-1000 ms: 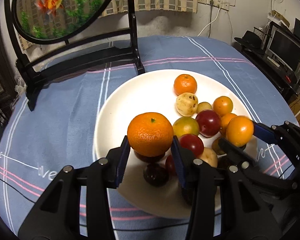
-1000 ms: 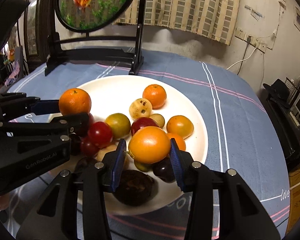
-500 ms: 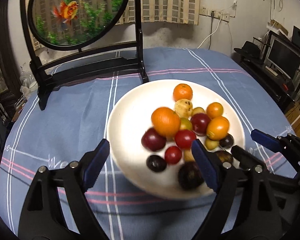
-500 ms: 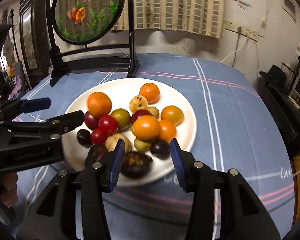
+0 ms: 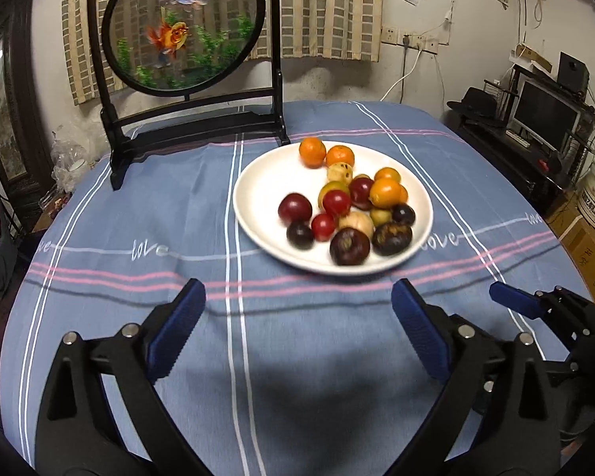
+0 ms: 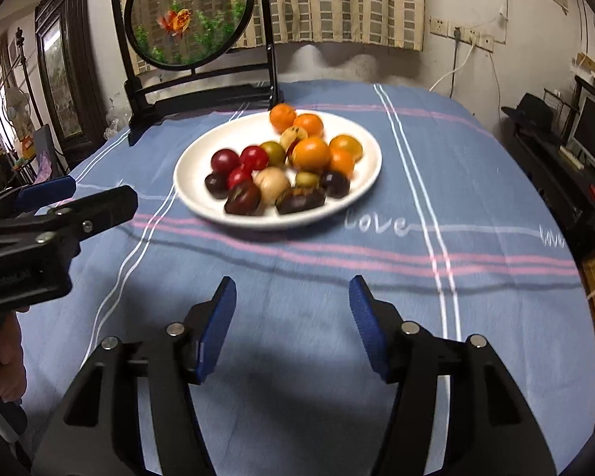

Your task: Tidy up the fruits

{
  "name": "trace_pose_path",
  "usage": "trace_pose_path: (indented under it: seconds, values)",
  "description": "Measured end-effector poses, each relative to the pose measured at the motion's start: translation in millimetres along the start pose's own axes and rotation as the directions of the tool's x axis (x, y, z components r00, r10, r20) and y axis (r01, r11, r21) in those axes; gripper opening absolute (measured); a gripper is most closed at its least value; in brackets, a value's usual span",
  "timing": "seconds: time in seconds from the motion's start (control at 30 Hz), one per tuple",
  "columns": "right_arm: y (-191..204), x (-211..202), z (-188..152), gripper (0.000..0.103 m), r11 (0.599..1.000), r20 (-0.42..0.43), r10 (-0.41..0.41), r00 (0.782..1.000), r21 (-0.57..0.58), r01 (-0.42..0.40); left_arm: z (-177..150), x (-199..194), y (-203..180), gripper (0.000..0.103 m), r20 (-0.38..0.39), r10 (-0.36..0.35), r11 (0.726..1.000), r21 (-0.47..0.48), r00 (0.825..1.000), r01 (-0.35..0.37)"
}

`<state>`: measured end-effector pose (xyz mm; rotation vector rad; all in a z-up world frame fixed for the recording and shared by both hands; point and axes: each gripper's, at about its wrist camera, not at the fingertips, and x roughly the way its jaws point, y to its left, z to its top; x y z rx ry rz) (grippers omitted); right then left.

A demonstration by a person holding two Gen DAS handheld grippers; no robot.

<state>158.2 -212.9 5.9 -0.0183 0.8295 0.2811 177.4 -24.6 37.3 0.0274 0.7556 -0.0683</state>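
Observation:
A white plate point(image 5: 258, 194) point(image 6: 194, 166) on the blue striped tablecloth holds several fruits: oranges point(image 5: 312, 152) point(image 6: 311, 154), red plums point(image 5: 294, 208) point(image 6: 225, 160), dark plums point(image 5: 349, 246) point(image 6: 242, 197) and pale fruits. My left gripper point(image 5: 297, 317) is open and empty, pulled back well in front of the plate. My right gripper point(image 6: 291, 313) is open and empty, also back from the plate. The right gripper shows at the left wrist view's right edge point(image 5: 535, 309). The left gripper shows at the right wrist view's left edge point(image 6: 59, 206).
A black stand with a round goldfish panel point(image 5: 182, 27) point(image 6: 186, 16) stands at the table's far side behind the plate. A dark cabinet with a monitor point(image 5: 543, 115) is off the table to the right. Boxes point(image 5: 587, 246) sit on the floor.
Both grippers let go of their oranges onto the plate, opened, and drew back from the plate toward the table's near side.

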Motion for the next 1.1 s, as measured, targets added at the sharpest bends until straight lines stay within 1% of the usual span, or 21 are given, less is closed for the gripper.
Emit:
trace_pose_path:
  seconds: [0.17,0.3,0.5,0.67,0.83,1.1]
  values:
    - [1,-11,-17,0.060,1.000,-0.010,-0.006,1.000,0.015,0.006,-19,-9,2,0.098,-0.024,0.021,1.000,0.000,0.999,-0.021]
    - [1,-14,-23,0.060,1.000,-0.011,0.000,1.000,0.027,0.001,-28,-11,6,0.098,-0.036,0.039,0.999,-0.015,0.999,-0.040]
    - [2,-12,-26,0.060,1.000,-0.013,-0.002,1.000,0.019,0.003,-34,-8,9,0.098,-0.049,0.046,0.999,-0.019,0.998,-0.047]
    - [4,-9,-28,0.060,1.000,-0.016,0.003,1.000,0.013,-0.003,-39,-9,6,0.098,-0.019,0.065,0.998,-0.003,0.998,-0.065]
    - [4,-5,-29,0.060,1.000,-0.025,0.005,1.000,0.010,-0.005,-43,-3,5,0.099,-0.044,0.047,0.999,0.003,0.998,-0.047]
    - [4,2,-33,0.060,1.000,-0.049,0.006,0.999,0.012,-0.005,-52,10,7,0.099,-0.077,0.062,0.998,0.009,0.995,-0.061]
